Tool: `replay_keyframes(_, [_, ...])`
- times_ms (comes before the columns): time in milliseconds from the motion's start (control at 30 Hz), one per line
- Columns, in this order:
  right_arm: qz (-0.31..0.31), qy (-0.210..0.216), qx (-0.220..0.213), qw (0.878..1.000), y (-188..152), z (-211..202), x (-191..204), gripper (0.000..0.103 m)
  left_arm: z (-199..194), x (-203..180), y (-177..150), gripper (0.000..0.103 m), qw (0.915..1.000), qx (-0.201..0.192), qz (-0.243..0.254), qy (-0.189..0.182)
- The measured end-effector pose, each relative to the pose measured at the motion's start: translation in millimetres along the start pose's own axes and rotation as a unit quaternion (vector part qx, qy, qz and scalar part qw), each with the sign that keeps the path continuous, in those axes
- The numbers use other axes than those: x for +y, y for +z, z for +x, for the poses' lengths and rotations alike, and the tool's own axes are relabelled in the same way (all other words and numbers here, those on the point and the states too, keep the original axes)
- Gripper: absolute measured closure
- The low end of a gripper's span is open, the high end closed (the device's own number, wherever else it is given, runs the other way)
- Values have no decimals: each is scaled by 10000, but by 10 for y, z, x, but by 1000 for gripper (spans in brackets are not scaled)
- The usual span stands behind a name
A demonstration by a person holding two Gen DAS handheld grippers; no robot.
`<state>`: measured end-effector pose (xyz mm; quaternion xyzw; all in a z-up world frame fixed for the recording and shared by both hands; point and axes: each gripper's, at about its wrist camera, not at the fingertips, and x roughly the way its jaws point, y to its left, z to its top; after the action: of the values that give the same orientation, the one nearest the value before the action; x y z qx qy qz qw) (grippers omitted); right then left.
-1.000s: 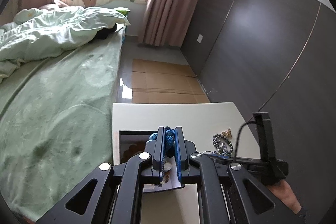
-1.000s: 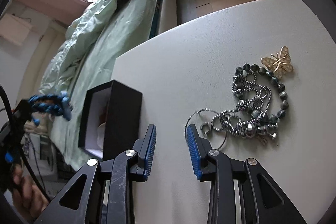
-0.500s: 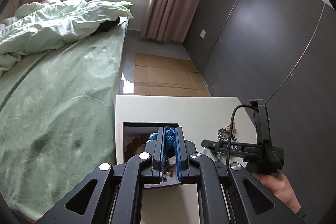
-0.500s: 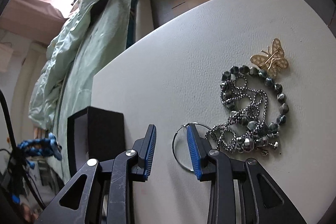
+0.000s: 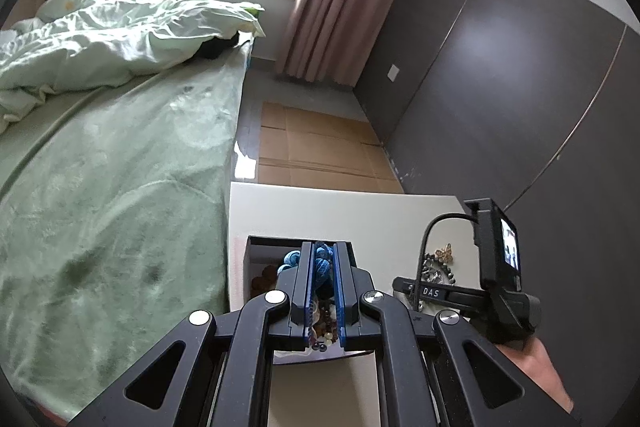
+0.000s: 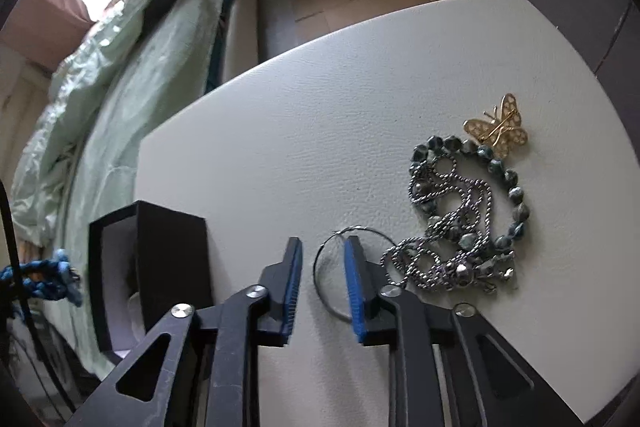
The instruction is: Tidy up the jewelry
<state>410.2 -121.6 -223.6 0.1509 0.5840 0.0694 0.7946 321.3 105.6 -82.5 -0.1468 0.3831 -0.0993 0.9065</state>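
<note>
While my left gripper (image 5: 323, 269) pinches the blue braided bracelet (image 5: 321, 264) above the open black box (image 6: 170, 255), my right gripper (image 6: 322, 281) spreads its fingers wide over the thin hoop (image 6: 336, 279) on the bench (image 6: 320, 107). I fear the wire sliding off, or the chain (image 6: 448, 227) snagging. Only "DAS" reads, on the other rig.
</note>
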Motion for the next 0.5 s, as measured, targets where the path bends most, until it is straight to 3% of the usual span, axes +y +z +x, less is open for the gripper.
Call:
replay_keyframes(133, [-105,-241,198,9995,58,15,10,101,114,90,-71,94,9997,118,-199,-98])
replay_keyframes(267, [-411,-391,222,9981,48,23,68,103,250,127,-161,94,9990,274,-299,-161])
replay_keyframes(500, [106,185,432,9988,-35,-24,-133,101,355,138,-210,94,9987,221,-410,-225])
